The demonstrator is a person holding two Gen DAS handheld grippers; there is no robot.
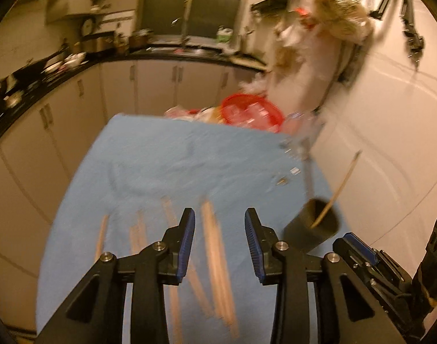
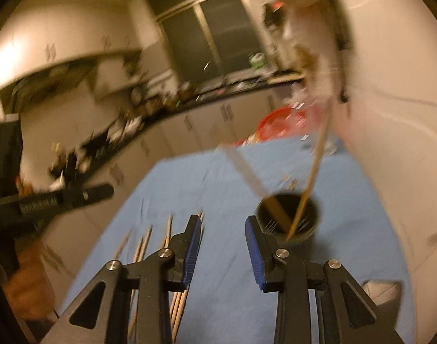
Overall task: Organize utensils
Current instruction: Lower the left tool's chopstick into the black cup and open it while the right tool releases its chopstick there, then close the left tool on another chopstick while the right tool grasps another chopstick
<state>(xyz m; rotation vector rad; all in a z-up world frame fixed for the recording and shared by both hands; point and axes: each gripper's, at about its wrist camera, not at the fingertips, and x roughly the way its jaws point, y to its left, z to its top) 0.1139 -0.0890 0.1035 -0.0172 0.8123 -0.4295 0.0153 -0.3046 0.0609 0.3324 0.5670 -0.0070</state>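
Both views motion-blurred; details soft

Left gripper (image 1: pixel 220 240): jaws spread apart, nothing between the pads; it hangs over loose wooden chopsticks (image 1: pixel 215 255) lying flat on the blue cloth (image 1: pixel 161 166) in the lower centre of the frame. Judged: spread to straddle one stick for pickup

Right gripper (image 2: pixel 224 246): jaws likewise apart and empty, low centre of its frame, just beside the dark cup (image 2: pixel 288 218). Judged: either approaching or backing off; cannot tell which

The cup sits upright at the right side of the cloth so sticks can be dropped in end-first. It already holds one chopstick (image 2: pixel 313 172) leaning up-right and a flat metallic utensil (image 2: pixel 247 169) leaning up-left. More chopsticks (image 2: pixel 144 246) lie lower left, uncollected

View differences: the right wrist view looks down into the cup mouth and shows both items inside; the left wrist view shows the cup's outer wall (image 1: pixel 304 235) at right, the stick plainly, the second utensil only as a faint streak. Left wrist view catches the right gripper's body at the lower right edge; right wrist view shows the left gripper's at far left
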